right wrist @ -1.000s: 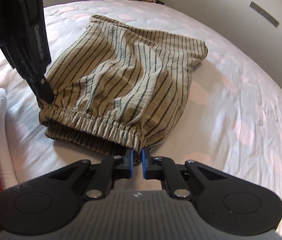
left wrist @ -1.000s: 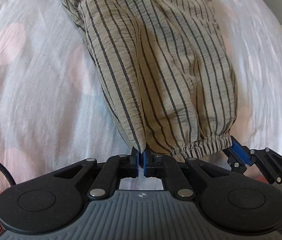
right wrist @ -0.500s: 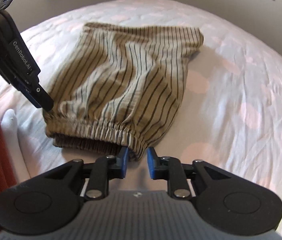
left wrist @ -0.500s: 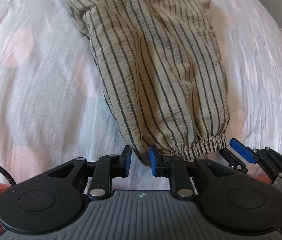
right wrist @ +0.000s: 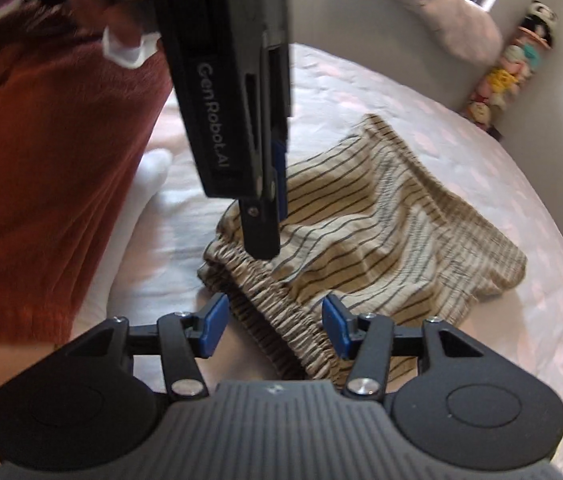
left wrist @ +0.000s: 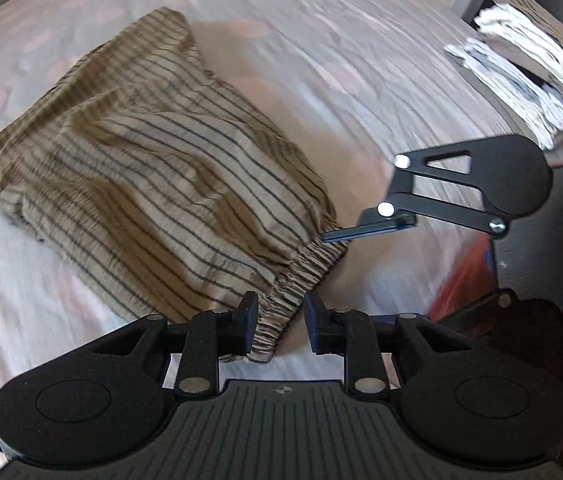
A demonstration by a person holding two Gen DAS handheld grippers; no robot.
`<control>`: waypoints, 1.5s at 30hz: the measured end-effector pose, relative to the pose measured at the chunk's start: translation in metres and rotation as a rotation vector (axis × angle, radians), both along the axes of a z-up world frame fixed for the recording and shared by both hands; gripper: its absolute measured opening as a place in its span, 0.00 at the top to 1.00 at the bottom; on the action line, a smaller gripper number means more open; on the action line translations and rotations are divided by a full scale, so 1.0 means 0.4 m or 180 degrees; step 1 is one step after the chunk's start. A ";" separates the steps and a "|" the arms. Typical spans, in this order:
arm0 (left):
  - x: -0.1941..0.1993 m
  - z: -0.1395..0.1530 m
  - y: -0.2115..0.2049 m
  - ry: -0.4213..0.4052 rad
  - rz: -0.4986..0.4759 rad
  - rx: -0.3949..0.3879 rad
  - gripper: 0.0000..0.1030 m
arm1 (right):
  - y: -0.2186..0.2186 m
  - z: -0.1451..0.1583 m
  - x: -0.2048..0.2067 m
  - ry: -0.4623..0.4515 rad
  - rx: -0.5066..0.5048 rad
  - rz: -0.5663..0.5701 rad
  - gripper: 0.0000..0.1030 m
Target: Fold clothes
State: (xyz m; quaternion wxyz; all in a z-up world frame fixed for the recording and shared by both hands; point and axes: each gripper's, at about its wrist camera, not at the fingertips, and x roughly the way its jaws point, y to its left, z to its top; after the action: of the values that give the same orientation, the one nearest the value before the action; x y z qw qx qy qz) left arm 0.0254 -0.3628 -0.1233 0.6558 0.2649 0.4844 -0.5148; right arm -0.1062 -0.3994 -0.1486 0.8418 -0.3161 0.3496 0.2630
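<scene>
- Our left gripper (left wrist: 280, 326) and right gripper (right wrist: 274, 330) stood wide apart, gripping nothing.
- Folded striped shorts (left wrist: 149, 184) lay on the bedsheet (left wrist: 361, 60), elastic hem between fingertips.
- We judged the fold released; next, regrasp or smooth.

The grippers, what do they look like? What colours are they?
Both are black plastic. The right gripper has two thin linked bars ending in bright blue fingers, silver screws and a ribbed grey body. The left gripper looks the same, with darker blue fingers. Its side reads "GenRobot.AI" in grey letters.
</scene>
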 end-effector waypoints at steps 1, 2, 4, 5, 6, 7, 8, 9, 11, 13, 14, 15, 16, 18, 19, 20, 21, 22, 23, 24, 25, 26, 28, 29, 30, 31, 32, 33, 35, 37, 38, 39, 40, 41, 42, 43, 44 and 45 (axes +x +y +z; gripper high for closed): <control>-0.008 -0.014 -0.017 -0.0024 -0.0141 0.0048 0.78 | 0.000 -0.012 0.006 0.0041 -0.0050 0.0028 0.46; -0.022 -0.021 -0.025 -0.0063 -0.0246 0.0129 0.78 | 0.000 -0.025 0.013 0.0083 -0.0089 0.0048 0.46; -0.032 -0.043 -0.042 -0.0134 -0.0400 0.0292 0.78 | -0.004 -0.050 0.024 0.0166 -0.0144 0.0068 0.46; -0.034 -0.054 -0.050 -0.0164 -0.0473 0.0357 0.77 | -0.007 -0.060 0.028 0.0183 -0.0159 0.0060 0.46; -0.035 -0.062 -0.056 -0.0180 -0.0528 0.0395 0.75 | -0.009 -0.070 0.032 0.0195 -0.0175 0.0053 0.46; -0.036 -0.070 -0.063 -0.0196 -0.0583 0.0433 0.70 | -0.011 -0.077 0.036 0.0190 -0.0190 0.0047 0.46; -0.037 -0.078 -0.070 -0.0213 -0.0638 0.0471 0.64 | -0.012 -0.084 0.037 0.0177 -0.0207 0.0042 0.43; -0.039 -0.086 -0.077 -0.0229 -0.0689 0.0508 0.61 | -0.013 -0.091 0.039 0.0178 -0.0217 0.0046 0.42; -0.041 -0.102 -0.088 -0.0260 -0.0767 0.0583 0.60 | -0.017 -0.109 0.046 0.0199 -0.0247 0.0064 0.39; -0.044 -0.118 -0.095 -0.0295 -0.0859 0.0667 0.59 | -0.020 -0.126 0.045 0.0169 -0.0285 0.0124 0.38; -0.047 -0.124 -0.096 -0.0314 -0.0902 0.0704 0.59 | -0.021 -0.132 0.044 0.0146 -0.0292 0.0151 0.38; -0.051 -0.131 -0.098 -0.0334 -0.0946 0.0742 0.58 | -0.022 -0.137 0.044 0.0116 -0.0303 0.0179 0.38; -0.056 -0.138 -0.099 -0.0355 -0.0993 0.0777 0.56 | -0.020 -0.142 0.041 0.0068 -0.0329 0.0211 0.39; -0.073 -0.147 -0.098 -0.0407 -0.1118 0.0834 0.52 | -0.018 -0.149 0.036 -0.0033 -0.0377 0.0260 0.39; -0.082 -0.152 -0.098 -0.0447 -0.1188 0.0867 0.50 | -0.017 -0.152 0.033 -0.0085 -0.0399 0.0280 0.39; -0.091 -0.156 -0.098 -0.0488 -0.1259 0.0899 0.48 | -0.016 -0.155 0.031 -0.0136 -0.0421 0.0300 0.40; -0.100 -0.162 -0.097 -0.0529 -0.1331 0.0934 0.48 | -0.016 -0.157 0.029 -0.0182 -0.0438 0.0313 0.41; -0.108 -0.169 -0.097 -0.0573 -0.1404 0.0978 0.47 | -0.017 -0.157 0.029 -0.0211 -0.0438 0.0303 0.48; -0.113 -0.178 -0.098 -0.0625 -0.1457 0.1028 0.47 | -0.018 -0.156 0.030 -0.0244 -0.0435 0.0282 0.52; -0.117 -0.187 -0.099 -0.0676 -0.1488 0.1087 0.47 | -0.020 -0.154 0.031 -0.0259 -0.0414 0.0259 0.54; -0.122 -0.197 -0.100 -0.0725 -0.1524 0.1144 0.47 | -0.023 -0.150 0.033 -0.0273 -0.0386 0.0227 0.61; -0.128 -0.203 -0.100 -0.0762 -0.1564 0.1173 0.46 | -0.028 -0.145 0.036 -0.0300 -0.0344 0.0180 0.70; -0.136 -0.211 -0.101 -0.0821 -0.1627 0.1200 0.45 | -0.045 -0.131 0.049 -0.0308 -0.0192 0.0039 0.75; -0.137 -0.212 -0.101 -0.0830 -0.1638 0.1204 0.45 | -0.052 -0.125 0.053 -0.0310 -0.0127 -0.0015 0.75; -0.134 -0.212 -0.101 -0.0823 -0.1606 0.1200 0.45 | -0.055 -0.122 0.054 -0.0302 -0.0089 -0.0024 0.75; -0.126 -0.208 -0.100 -0.0802 -0.1535 0.1183 0.52 | -0.059 -0.120 0.054 -0.0294 -0.0051 -0.0032 0.75; -0.116 -0.204 -0.099 -0.0780 -0.1456 0.1164 0.62 | -0.061 -0.117 0.054 -0.0291 -0.0024 -0.0034 0.75; -0.102 -0.198 -0.098 -0.0740 -0.1344 0.1136 0.67 | -0.061 -0.117 0.051 -0.0302 -0.0028 -0.0019 0.75; -0.068 -0.183 -0.089 -0.0560 -0.1108 0.1050 0.73 | -0.062 -0.114 0.044 -0.0326 -0.0027 0.0013 0.73; -0.037 -0.168 -0.078 -0.0373 -0.0897 0.0958 0.76 | -0.063 -0.108 0.035 -0.0360 0.0027 0.0056 0.65; -0.022 -0.161 -0.071 -0.0269 -0.0799 0.0916 0.77 | -0.064 -0.108 0.031 -0.0408 0.0033 0.0109 0.53; -0.008 -0.153 -0.065 -0.0168 -0.0704 0.0870 0.78 | -0.064 -0.109 0.028 -0.0450 0.0036 0.0165 0.47; 0.006 -0.144 -0.057 -0.0076 -0.0623 0.0815 0.80 | -0.063 -0.115 0.024 -0.0474 0.0012 0.0223 0.41; 0.018 -0.135 -0.050 0.0010 -0.0557 0.0759 0.82 | -0.059 -0.126 0.022 -0.0486 -0.0065 0.0262 0.41; 0.027 -0.126 -0.043 0.0074 -0.0509 0.0712 0.83 | -0.054 -0.137 0.020 -0.0492 -0.0148 0.0296 0.41; 0.036 -0.118 -0.037 0.0125 -0.0467 0.0674 0.84 | -0.049 -0.149 0.018 -0.0480 -0.0245 0.0322 0.41; 0.045 -0.109 -0.030 0.0176 -0.0421 0.0642 0.85 | -0.041 -0.159 0.015 -0.0473 -0.0338 0.0358 0.41; 0.052 -0.101 -0.024 0.0215 -0.0390 0.0613 0.86 | -0.034 -0.167 0.013 -0.0498 -0.0422 0.0384 0.41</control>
State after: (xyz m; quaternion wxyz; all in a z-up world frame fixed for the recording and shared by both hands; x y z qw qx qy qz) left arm 0.0461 -0.3725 -0.1638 0.5780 0.3383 0.5364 -0.5136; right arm -0.1010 -0.4130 -0.2155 0.8265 -0.4111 0.2798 0.2639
